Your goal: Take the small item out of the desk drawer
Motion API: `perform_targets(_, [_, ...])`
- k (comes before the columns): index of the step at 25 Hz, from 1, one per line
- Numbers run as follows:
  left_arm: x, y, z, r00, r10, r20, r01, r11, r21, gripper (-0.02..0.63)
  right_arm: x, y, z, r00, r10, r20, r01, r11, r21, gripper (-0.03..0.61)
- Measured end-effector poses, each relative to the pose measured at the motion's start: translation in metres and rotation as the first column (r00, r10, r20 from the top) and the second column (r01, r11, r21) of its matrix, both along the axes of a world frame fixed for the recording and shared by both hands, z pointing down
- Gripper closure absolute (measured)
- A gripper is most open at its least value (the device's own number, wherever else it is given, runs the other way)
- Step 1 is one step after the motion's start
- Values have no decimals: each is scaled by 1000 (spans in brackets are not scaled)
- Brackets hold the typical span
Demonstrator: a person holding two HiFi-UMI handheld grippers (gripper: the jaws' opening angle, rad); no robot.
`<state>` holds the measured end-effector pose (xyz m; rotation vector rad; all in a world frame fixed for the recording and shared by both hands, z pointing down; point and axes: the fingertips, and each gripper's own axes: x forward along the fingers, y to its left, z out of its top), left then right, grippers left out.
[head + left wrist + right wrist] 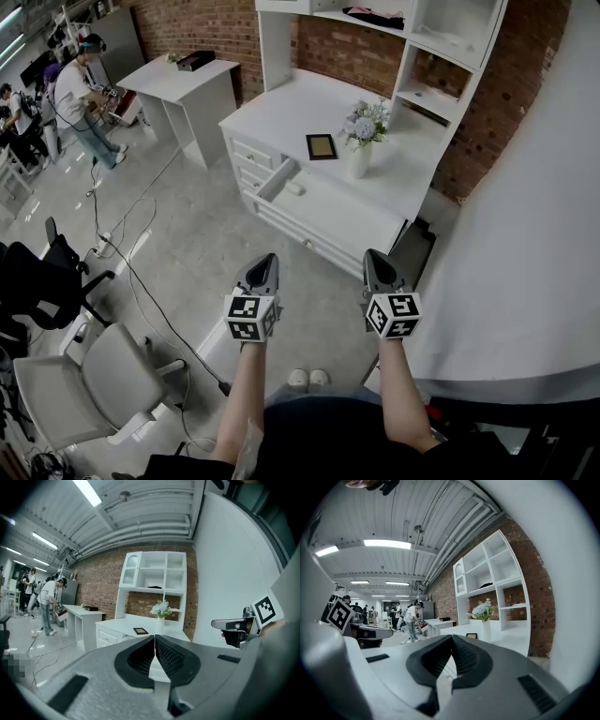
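The white desk stands ahead, its top left drawer pulled open. A small pale item lies inside the drawer. My left gripper and my right gripper hover side by side over the floor, well short of the desk, both pointing at it. Each one is shut with nothing between its pads. In the left gripper view the jaws meet in front of the desk. In the right gripper view the jaws are likewise closed and empty.
On the desk are a picture frame and a vase of flowers, under a white hutch. A curved white wall runs along the right. At left are a grey chair, floor cables, a second table and people.
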<state>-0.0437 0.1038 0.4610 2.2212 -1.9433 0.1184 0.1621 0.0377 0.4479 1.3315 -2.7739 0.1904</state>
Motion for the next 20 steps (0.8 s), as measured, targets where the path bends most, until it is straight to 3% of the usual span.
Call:
perform_targets(7, [0, 5, -3, 1000, 22, -10, -22, 999, 24, 594, -3, 5, 1, 1000, 7, 6, -7, 1000, -9, 581])
perform_targets(11, [-4, 5, -4, 999, 30, -15, -29, 999, 32, 463, -5, 5, 0, 1000, 16, 9, -16, 1000, -8, 580])
perform_targets(20, [-19, 14, -5, 999, 47, -5, -46, 998, 51, 405, -15, 17, -7, 999, 39, 20, -40, 999, 25, 581])
